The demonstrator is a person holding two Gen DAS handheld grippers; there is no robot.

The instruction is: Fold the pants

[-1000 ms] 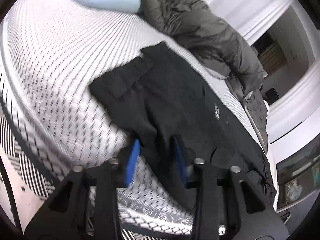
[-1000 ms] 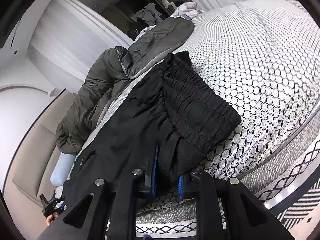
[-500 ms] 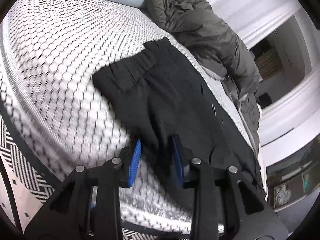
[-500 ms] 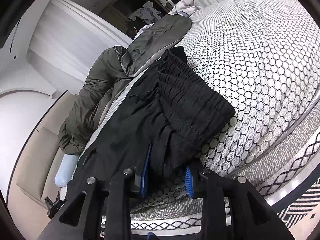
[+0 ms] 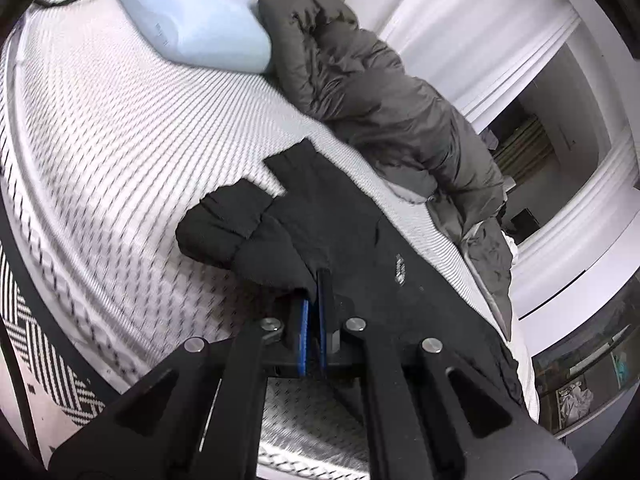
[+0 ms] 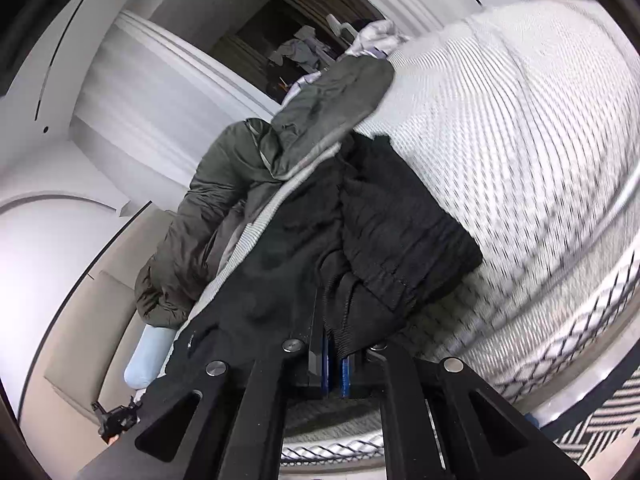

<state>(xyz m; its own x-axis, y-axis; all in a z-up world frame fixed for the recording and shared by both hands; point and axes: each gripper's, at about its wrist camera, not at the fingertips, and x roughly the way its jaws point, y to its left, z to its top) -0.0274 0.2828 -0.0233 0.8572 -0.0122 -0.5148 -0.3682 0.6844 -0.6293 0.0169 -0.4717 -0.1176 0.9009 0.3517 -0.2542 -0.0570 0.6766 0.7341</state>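
Black pants (image 5: 352,232) lie along the near edge of a white hexagon-patterned mattress (image 5: 120,140). In the left wrist view the leg end is bunched and lifted. My left gripper (image 5: 314,284) is closing its blue pads on that cuff fabric, which is pinched between them. In the right wrist view the ribbed elastic waistband (image 6: 400,232) is folded over itself. My right gripper (image 6: 334,320) is closing on the waist edge, and cloth hangs between its pads and hides the tips.
A dark grey-green padded jacket (image 5: 380,100) lies along the far side of the pants, beside a pale blue pillow (image 5: 192,24). A black-and-white patterned rug (image 5: 48,360) lies beside the bed. White walls and a dark doorway (image 6: 296,40) stand behind.
Both grippers have gone from open around the cloth to pinched on it. The leg end and the waist edge have lifted and bunched up off the mattress.
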